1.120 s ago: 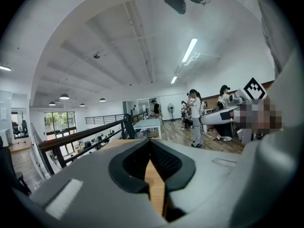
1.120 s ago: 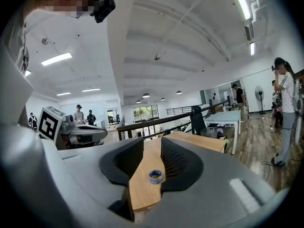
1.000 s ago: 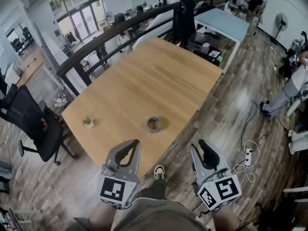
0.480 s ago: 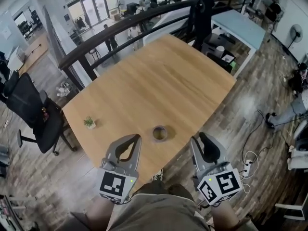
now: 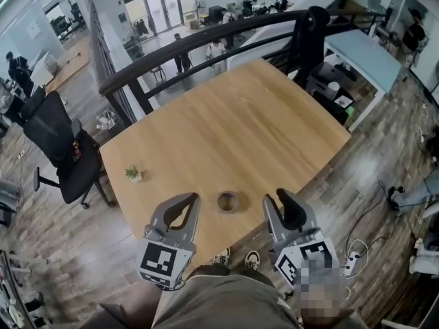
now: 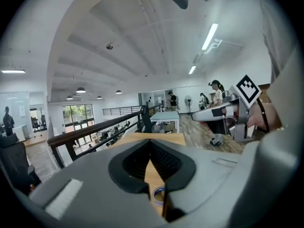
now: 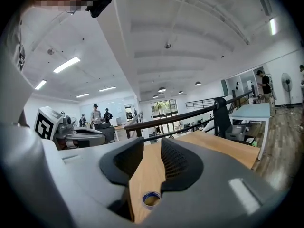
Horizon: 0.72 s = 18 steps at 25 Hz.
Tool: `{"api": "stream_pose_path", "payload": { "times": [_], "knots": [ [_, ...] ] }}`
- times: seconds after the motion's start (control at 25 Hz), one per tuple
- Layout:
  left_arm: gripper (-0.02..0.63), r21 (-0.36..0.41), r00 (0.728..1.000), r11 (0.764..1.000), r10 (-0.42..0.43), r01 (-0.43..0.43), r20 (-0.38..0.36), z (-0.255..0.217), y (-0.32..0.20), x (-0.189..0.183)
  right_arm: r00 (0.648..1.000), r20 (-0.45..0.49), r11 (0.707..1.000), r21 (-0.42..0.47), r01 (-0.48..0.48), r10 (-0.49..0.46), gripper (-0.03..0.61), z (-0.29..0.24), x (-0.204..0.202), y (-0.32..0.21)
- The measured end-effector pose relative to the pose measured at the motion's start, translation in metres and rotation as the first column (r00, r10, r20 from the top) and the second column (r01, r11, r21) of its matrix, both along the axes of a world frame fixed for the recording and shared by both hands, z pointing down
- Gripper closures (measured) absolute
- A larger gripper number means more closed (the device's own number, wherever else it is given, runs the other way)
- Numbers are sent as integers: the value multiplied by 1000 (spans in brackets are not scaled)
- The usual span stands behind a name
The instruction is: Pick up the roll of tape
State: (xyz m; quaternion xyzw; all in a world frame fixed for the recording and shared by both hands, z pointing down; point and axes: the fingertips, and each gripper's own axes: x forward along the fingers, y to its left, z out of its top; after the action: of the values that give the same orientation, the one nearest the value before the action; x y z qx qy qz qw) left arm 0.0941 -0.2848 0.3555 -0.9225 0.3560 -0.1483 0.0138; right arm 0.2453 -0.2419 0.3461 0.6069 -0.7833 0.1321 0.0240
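Observation:
The roll of tape (image 5: 227,201) lies flat on the wooden table (image 5: 247,122), close to its near edge, its hollow centre facing up. My left gripper (image 5: 194,197) hovers just left of the roll at the table's edge with its fingertips touching and nothing between them. My right gripper (image 5: 280,199) hovers just right of the roll with a gap between its fingers, which hold nothing. In the left gripper view the tape (image 6: 159,195) shows low, below the meeting tips (image 6: 151,141). In the right gripper view the tape (image 7: 151,199) lies on the wood low between the parted jaws of the gripper (image 7: 152,144).
A small potted plant (image 5: 132,173) stands near the table's left edge. A black office chair (image 5: 65,153) is to the left, and a dark railing (image 5: 206,40) runs behind the table. A pale blue table (image 5: 360,50) is at back right. A power strip and cables (image 5: 357,252) lie on the floor.
The view has moved up to the table. Both grippers now flank the tape at the near edge, where before they hung short of it. Neither jaw setting has changed.

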Motion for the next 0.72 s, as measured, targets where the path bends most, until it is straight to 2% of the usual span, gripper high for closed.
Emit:
{"api": "stream_pose_path", "payload": {
  "times": [0.24, 0.4, 0.72],
  "knots": [
    [612, 10, 994, 994, -113, 113, 6, -2, 3, 14, 993, -1, 993, 3, 115, -115, 482, 3, 18, -10],
    [612, 2, 985, 985, -173, 173, 6, 3, 7, 20, 986, 4, 986, -27, 166, -166, 482, 17, 28, -13],
    [612, -51, 977, 976, -212, 213, 9, 16, 2, 22, 971, -19, 967, -98, 237, -240, 482, 47, 25, -28]
  ]
}}
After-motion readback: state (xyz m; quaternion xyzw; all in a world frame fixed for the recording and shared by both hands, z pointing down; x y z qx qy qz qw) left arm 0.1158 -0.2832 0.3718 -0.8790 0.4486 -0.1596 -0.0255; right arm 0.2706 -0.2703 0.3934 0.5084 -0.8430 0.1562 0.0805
